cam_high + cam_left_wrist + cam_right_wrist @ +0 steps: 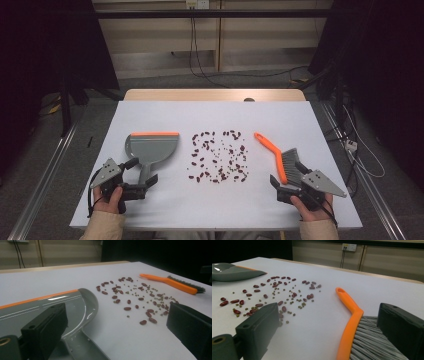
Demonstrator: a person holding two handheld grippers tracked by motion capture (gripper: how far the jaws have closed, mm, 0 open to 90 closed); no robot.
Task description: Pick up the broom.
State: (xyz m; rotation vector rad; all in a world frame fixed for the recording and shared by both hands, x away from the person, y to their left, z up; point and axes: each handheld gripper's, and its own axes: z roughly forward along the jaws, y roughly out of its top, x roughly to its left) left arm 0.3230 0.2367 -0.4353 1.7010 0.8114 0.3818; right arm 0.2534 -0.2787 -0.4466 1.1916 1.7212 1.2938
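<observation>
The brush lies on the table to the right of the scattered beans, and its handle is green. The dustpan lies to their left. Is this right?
One detail is wrong: the handle of the brush is orange, not green, as the high view and the right gripper view show. The rest holds: the brush lies to the right of the scattered beans, and the dustpan lies to their left.

One dustpan, one brush, perhaps fifty scattered beans.

High view overhead facing forward, gripper views low, close, sharing scattered beans
</observation>
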